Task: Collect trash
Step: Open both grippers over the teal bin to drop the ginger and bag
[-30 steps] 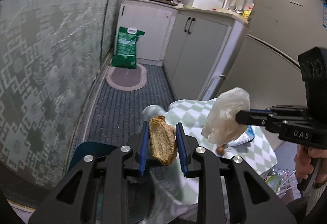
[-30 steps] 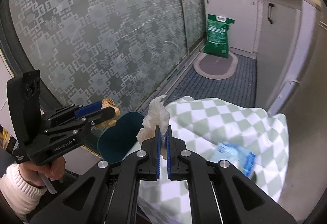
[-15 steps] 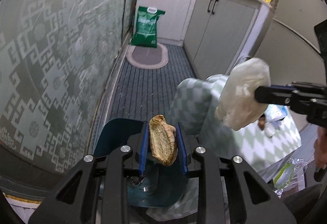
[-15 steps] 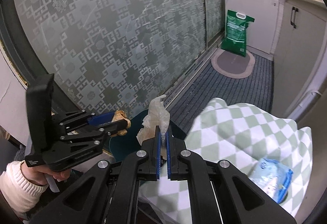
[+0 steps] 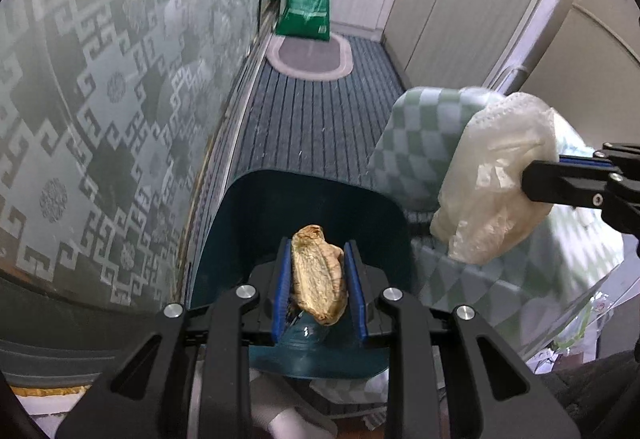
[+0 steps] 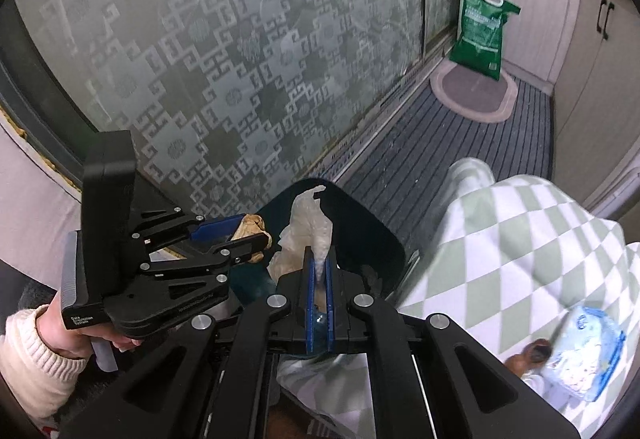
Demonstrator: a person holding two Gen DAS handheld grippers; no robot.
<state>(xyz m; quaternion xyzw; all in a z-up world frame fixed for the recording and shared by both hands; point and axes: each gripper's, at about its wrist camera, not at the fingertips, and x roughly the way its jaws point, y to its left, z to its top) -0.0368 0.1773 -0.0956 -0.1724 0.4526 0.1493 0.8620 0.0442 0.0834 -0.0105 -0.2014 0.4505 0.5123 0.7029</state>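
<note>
Both hands are over the dark teal bin that stands on the floor by the frosted glass door, so this looks like the drop-off step. The left claw pinches a brown, dried peel between its blue pads, right above the bin's mouth. The right claw is pressed together on a crumpled plastic bag, hanging just beside the peel at the bin's near rim. The bench with its checked cloth has a blue packet lying on it. Next, I'd guess, each claw must spread so its scrap falls inside.
</note>
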